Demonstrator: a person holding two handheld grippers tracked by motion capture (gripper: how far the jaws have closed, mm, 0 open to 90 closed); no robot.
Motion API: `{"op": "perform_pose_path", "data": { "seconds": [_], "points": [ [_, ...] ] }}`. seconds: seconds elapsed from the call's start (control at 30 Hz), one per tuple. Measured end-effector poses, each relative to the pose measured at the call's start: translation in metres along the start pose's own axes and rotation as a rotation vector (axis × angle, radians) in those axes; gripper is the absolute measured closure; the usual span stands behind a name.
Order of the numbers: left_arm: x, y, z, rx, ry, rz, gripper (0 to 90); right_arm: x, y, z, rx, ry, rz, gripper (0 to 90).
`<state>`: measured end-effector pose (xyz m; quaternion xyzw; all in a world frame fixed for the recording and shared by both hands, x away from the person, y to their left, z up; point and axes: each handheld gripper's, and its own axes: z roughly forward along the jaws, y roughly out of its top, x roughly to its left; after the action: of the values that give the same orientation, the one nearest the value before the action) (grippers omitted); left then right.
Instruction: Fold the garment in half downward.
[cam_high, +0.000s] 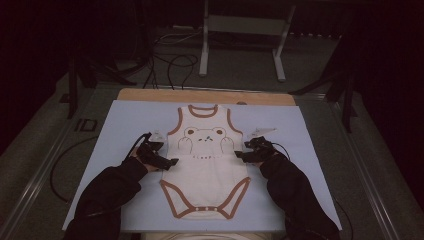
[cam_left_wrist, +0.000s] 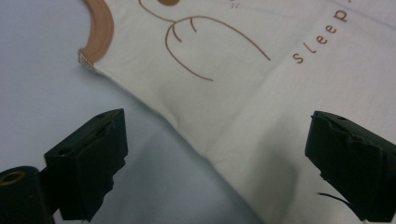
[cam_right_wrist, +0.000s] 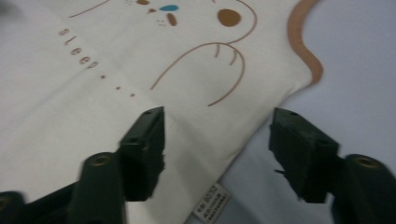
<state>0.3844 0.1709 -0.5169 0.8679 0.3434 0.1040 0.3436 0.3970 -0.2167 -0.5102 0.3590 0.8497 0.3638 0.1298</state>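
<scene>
Jaws are being held wide on both the left gripper and right gripper, flanking the cream brown-trimmed cotton bodysuit at frame centre, gripping nothing.

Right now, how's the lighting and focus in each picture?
High view: dim, dark around the edges, though the bodysuit on the blue mat reads clearly. Left gripper view: bright and even, soft shadow under the jaws. Right gripper view: slightly blurred, the label unreadable.
</scene>
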Motion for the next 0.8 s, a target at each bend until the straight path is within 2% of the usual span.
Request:
{"op": "perform_pose_path", "data": {
  "seconds": [0.1, 0.13, 0.3, 0.33, 0.37, 0.4, 0.47, 0.5, 0.53, 0.63, 0.67, 0.7, 0.73, 0.8],
  "points": [
    [0.001, 0.0, 0.002, 0.007, 0.004, -0.005, 8.5, -0.001, 0.0, 0.002, 0.009, -0.011, 0.012, 43.3],
    [0.001, 0.0, 0.004, 0.015, 0.024, -0.004, 9.0, -0.002, -0.001, 0.004, 0.015, -0.026, 0.022, 46.9],
    [0.003, 0.001, 0.007, 0.015, 0.03, -0.02, 17.6, -0.002, -0.002, 0.01, 0.029, -0.038, 0.024, 53.2],
    [0.004, 0.002, 0.008, 0.012, 0.055, -0.029, 22.4, -0.001, -0.002, 0.011, 0.033, -0.038, 0.027, 54.3],
    [0.004, 0.002, 0.008, 0.012, 0.055, -0.029, 25.9, -0.001, -0.002, 0.012, 0.037, -0.038, 0.024, 54.8],
    [0.006, 0.003, 0.007, 0.007, 0.057, -0.052, 28.9, 0.0, -0.002, 0.012, 0.04, -0.046, 0.019, 55.9],
    [0.007, 0.004, 0.008, 0.0, 0.058, -0.054, 37.3, 0.0, -0.001, 0.013, 0.043, -0.053, 0.017, 58.8],
    [0.007, 0.004, 0.008, 0.0, 0.058, -0.054, 38.2, 0.0, -0.001, 0.013, 0.043, -0.053, 0.017, 58.8],
    [0.006, 0.005, 0.008, 0.007, 0.076, -0.056, 41.0, 0.0, 0.0, 0.013, 0.046, -0.059, 0.017, 60.9],
    [0.005, 0.006, 0.008, 0.002, 0.077, -0.065, 49.0, 0.001, 0.0, 0.013, 0.047, -0.055, 0.017, 65.7],
    [0.005, 0.007, 0.008, 0.003, 0.08, -0.08, 51.9, 0.003, 0.001, 0.013, 0.055, -0.052, 0.014, 70.5],
    [0.005, 0.007, 0.008, 0.003, 0.08, -0.08, 54.1, 0.003, 0.001, 0.013, 0.055, -0.052, 0.014, 70.5],
    [0.005, 0.008, 0.009, 0.01, 0.093, -0.097, 57.9, 0.004, 0.002, 0.014, 0.061, -0.045, 0.01, 75.9],
    [0.005, 0.01, 0.009, 0.017, 0.094, -0.103, 61.7, 0.004, 0.003, 0.014, 0.066, -0.036, 0.004, 80.1]
  ]
}}
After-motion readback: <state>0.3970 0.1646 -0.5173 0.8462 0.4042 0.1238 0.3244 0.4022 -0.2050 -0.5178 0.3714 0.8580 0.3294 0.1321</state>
